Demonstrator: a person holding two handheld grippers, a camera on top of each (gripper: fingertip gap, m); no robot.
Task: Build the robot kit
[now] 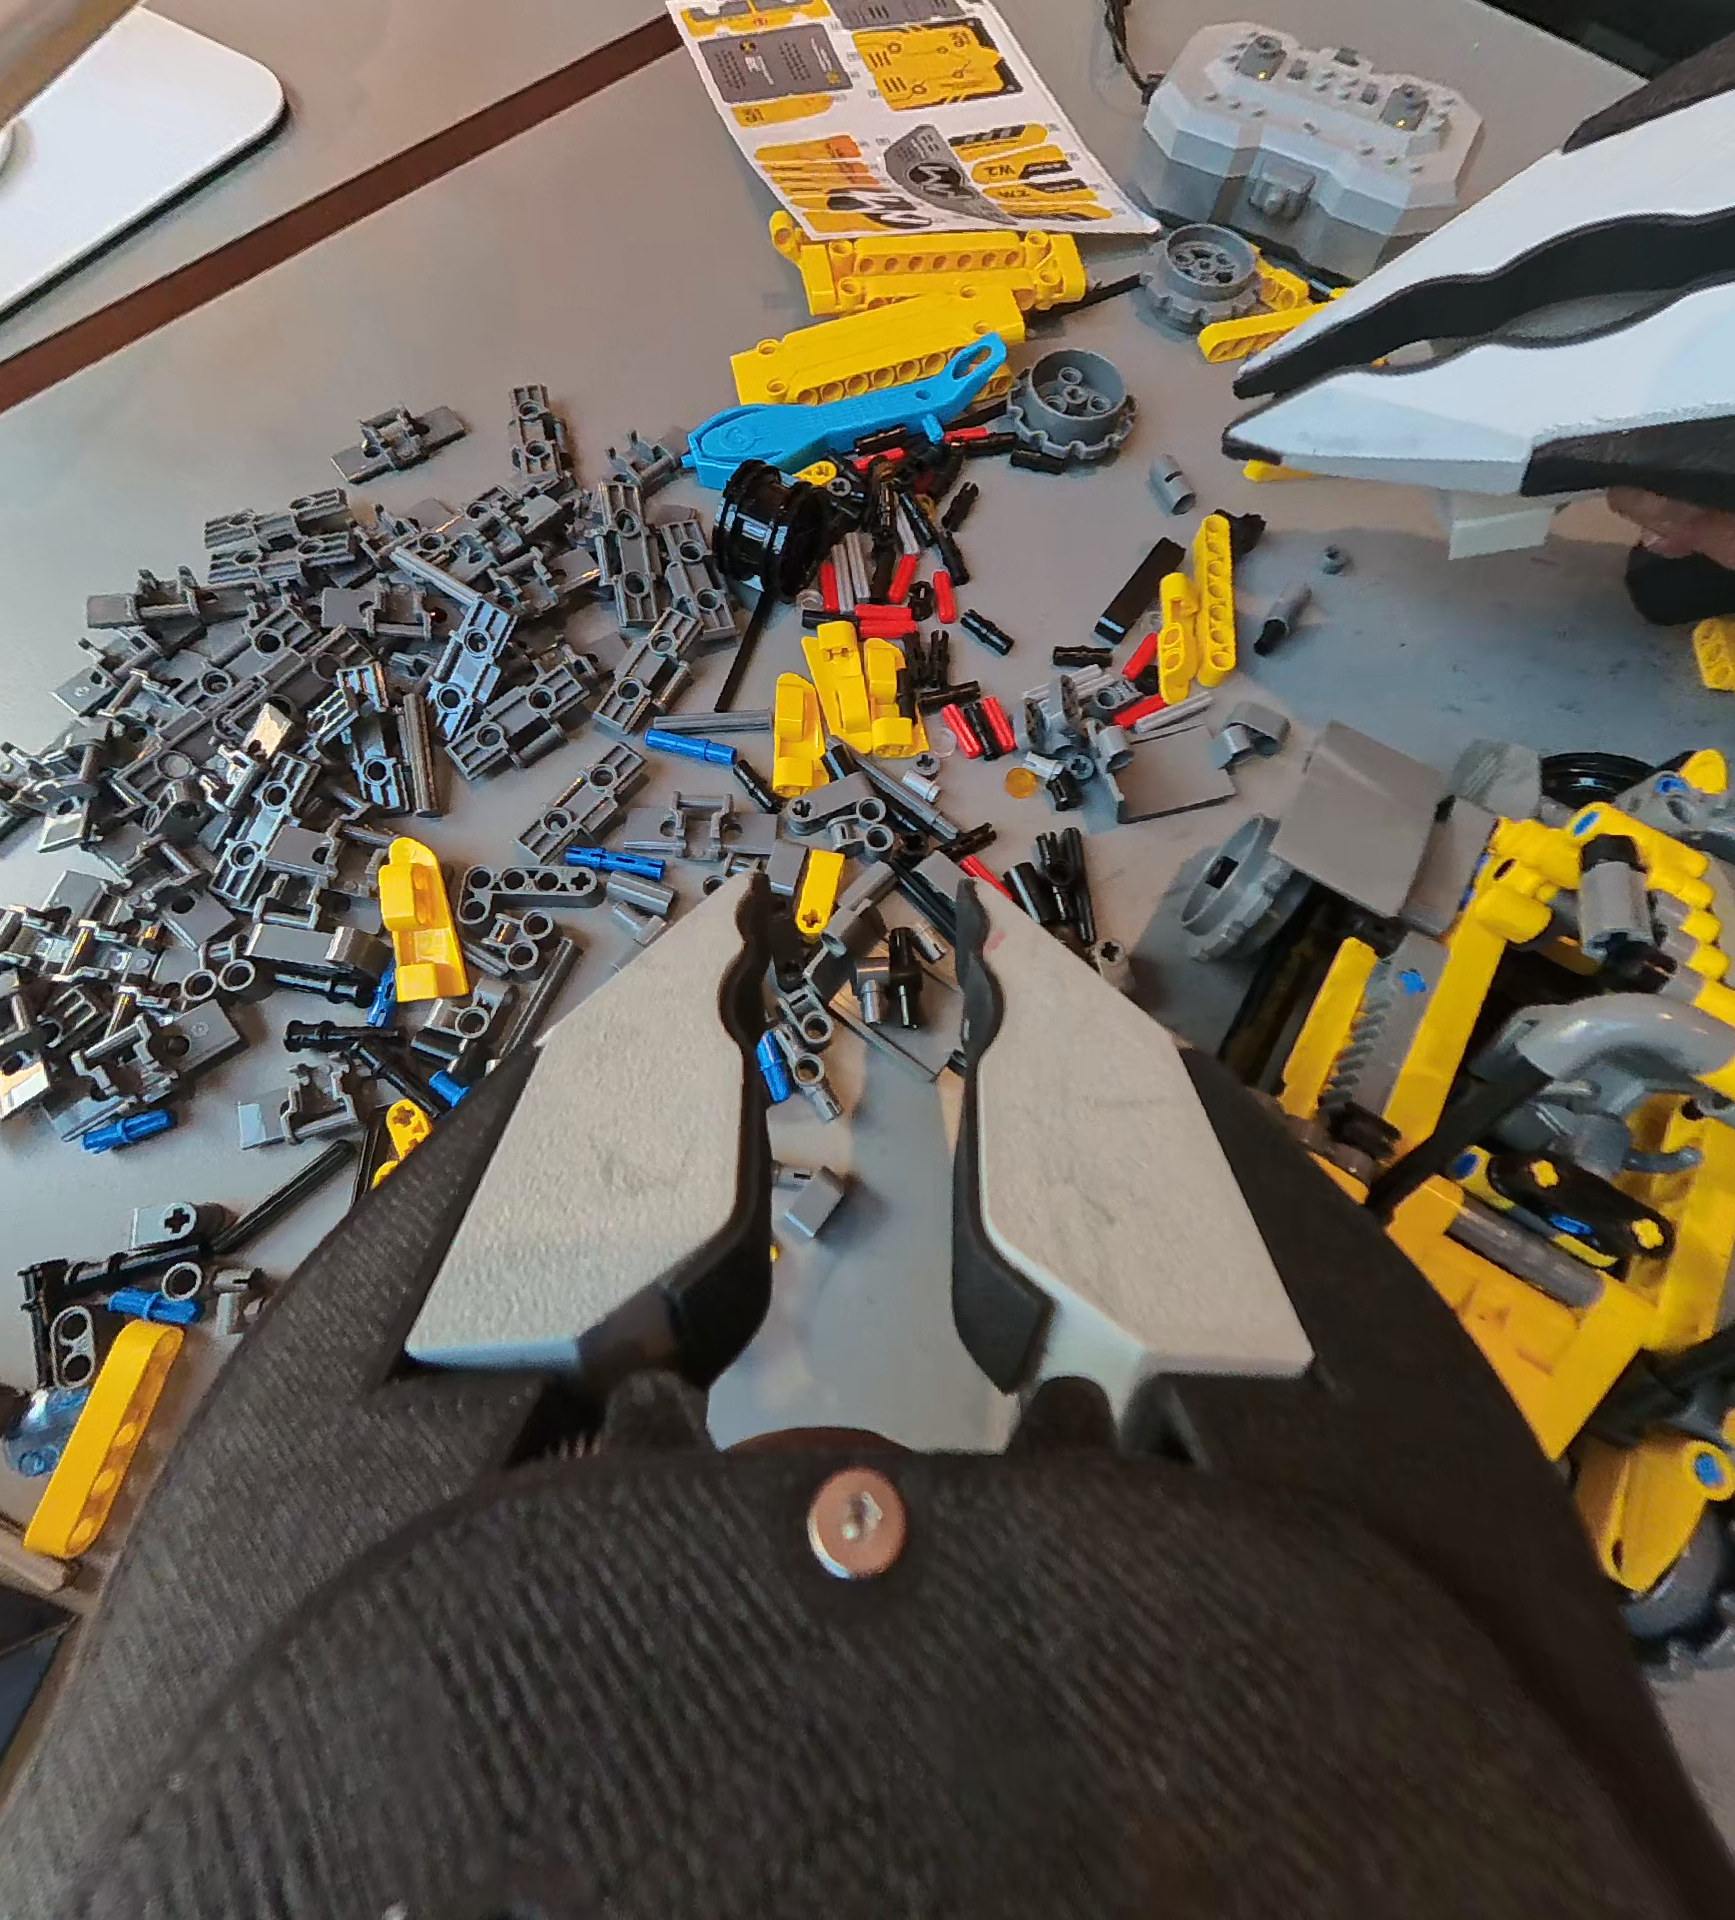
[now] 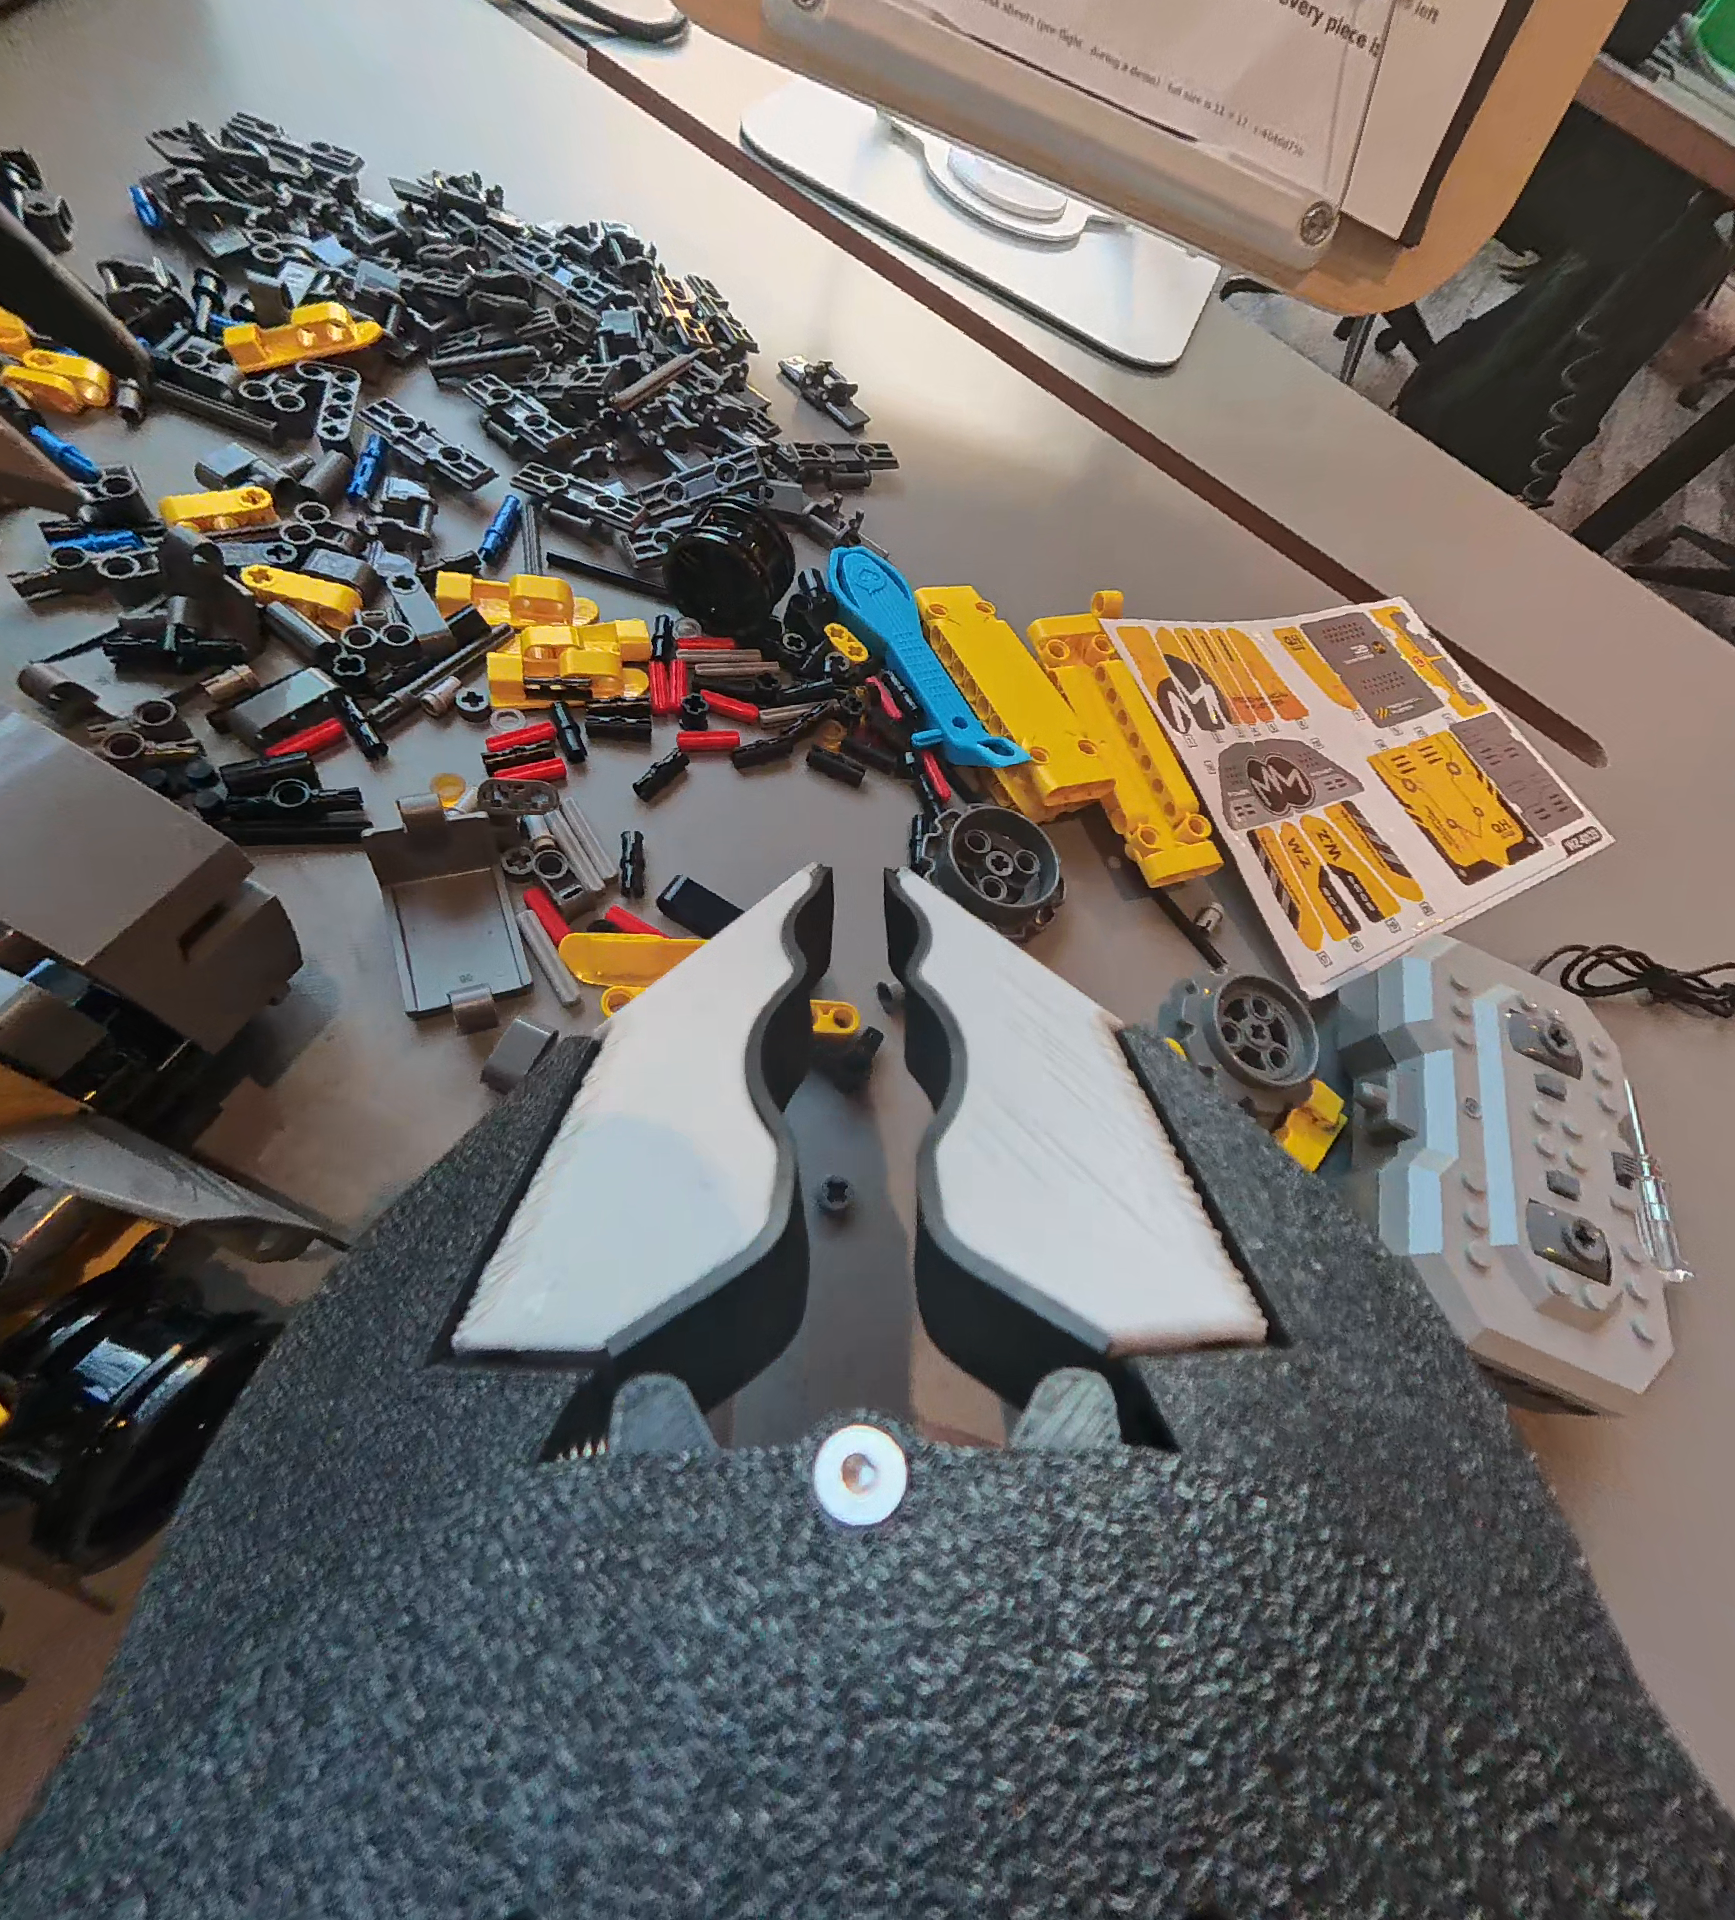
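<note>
My left gripper (image 1: 861,891) is open and empty. It hovers over small grey and black pins (image 1: 894,971) at the near edge of a spread of toy building pieces. A half-built yellow vehicle (image 1: 1465,1049) stands just to its right. My right gripper (image 2: 858,876) holds nothing, its jaws only a narrow gap apart. It hangs above a small yellow beam (image 2: 832,1013) and a black connector (image 2: 832,1195), close to a grey toothed wheel (image 2: 998,857). It also shows in the left wrist view (image 1: 1235,418) at the upper right, held by a hand (image 1: 1725,551).
On the grey table (image 1: 530,260) lie a heap of dark grey pieces (image 1: 271,707), a blue separator tool (image 2: 904,644), yellow beams (image 2: 1081,717), a black wheel rim (image 2: 728,566), a sticker sheet (image 2: 1362,779) and a grey studded box (image 2: 1507,1164). A monitor stand (image 2: 998,197) is at the back. The grippers' ends are close to 15 centimeters from one another. My right gripper is the nearer one to the grey toothed wheel (image 2: 998,857): about 6 centimeters, against 20 centimeters. It turns up in the left wrist view (image 1: 1071,393) as well. It is some 7 centimeters from my right tips to the black connector (image 2: 832,1195). Seen from the left wrist view (image 1: 1327,562) as well.
</note>
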